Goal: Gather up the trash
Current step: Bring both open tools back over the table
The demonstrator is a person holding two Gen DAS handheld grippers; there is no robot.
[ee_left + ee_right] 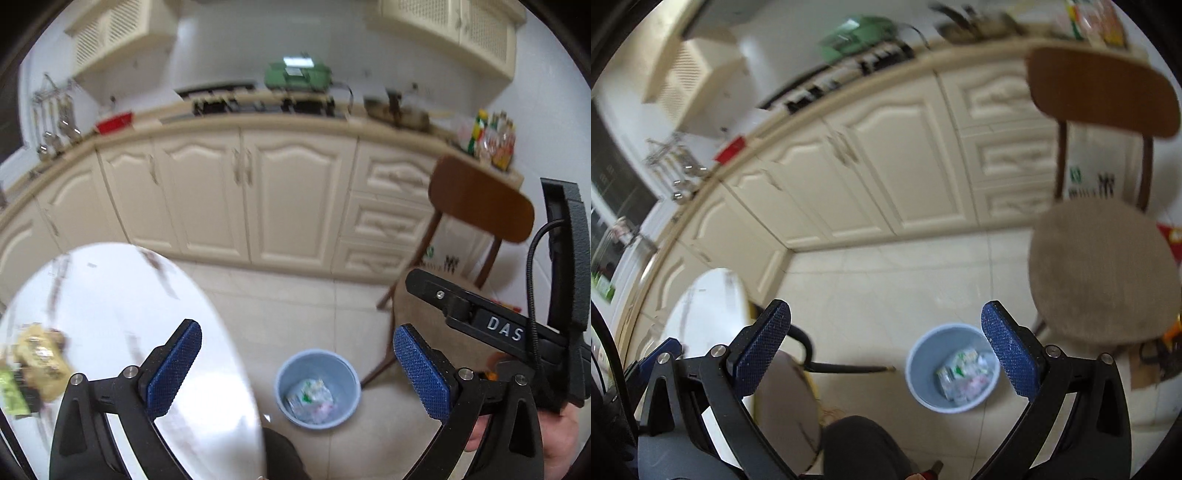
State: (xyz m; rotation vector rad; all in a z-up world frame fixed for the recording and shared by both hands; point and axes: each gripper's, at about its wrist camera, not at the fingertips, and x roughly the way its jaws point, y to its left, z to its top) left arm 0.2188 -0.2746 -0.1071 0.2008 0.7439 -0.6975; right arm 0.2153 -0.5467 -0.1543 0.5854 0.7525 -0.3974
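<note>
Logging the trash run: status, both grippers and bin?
Left gripper open, empty. Right gripper open, empty. Blue bin on floor holds wrappers; more trash on white table. Nothing over the bin.

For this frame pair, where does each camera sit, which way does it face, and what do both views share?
Left wrist: rides the left gripper, jaws open and empty, facing down past the white round table; the right gripper and a hand show.
Right wrist: rides the right gripper, also open and empty; a dark-clothed leg shows.
Shared: light blue plastic bin holding wrappers, brown wooden chair, cream cabinets.

White letters "DAS" on black body of right hand-held gripper [436, 295]; other print unreadable.
</note>
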